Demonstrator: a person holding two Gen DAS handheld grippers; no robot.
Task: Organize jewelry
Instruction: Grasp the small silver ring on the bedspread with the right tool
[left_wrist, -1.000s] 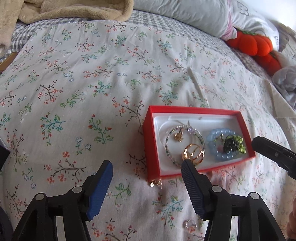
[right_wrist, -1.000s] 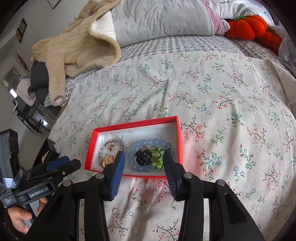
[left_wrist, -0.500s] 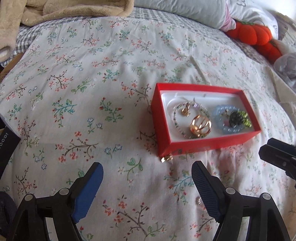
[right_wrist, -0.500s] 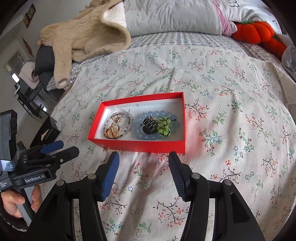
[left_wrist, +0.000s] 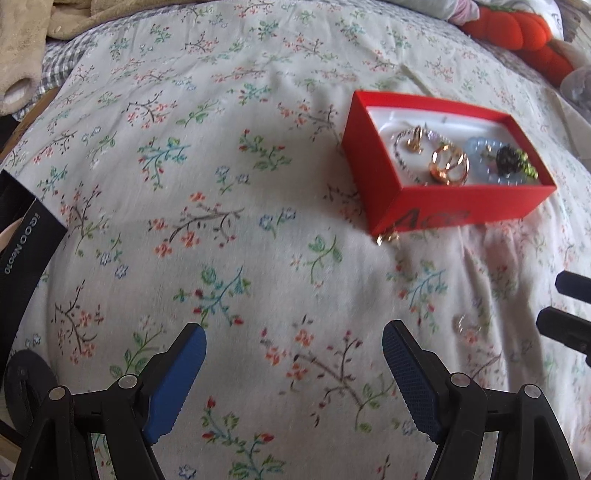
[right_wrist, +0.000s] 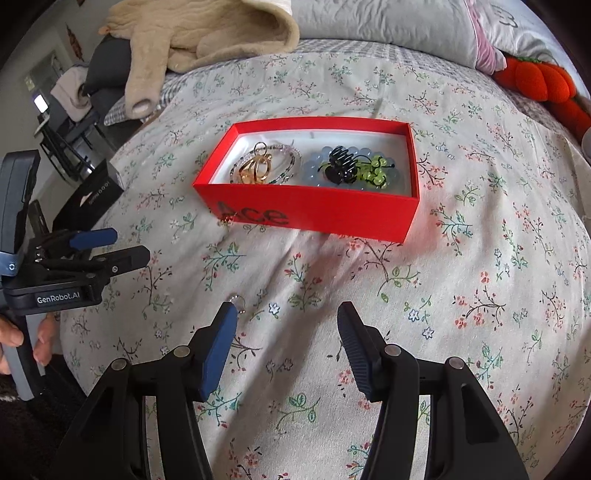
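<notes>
A red box lies on the floral bedspread. It holds a gold piece, a thin beaded bracelet, a pale blue bead bracelet, a black clip and green beads. A small gold earring lies against the box's front corner. A small silver ring lies loose on the bedspread by my right gripper's left finger. My left gripper and right gripper are both open, empty and well short of the box.
A beige garment and grey pillows lie at the head of the bed. An orange plush pumpkin sits at the far right. A black carton sits at the bed's left edge.
Both grippers have drawn back from the box toward the near edge of the bed, so the box looks farther away. Both stay open and empty. The jewelry has not moved.
</notes>
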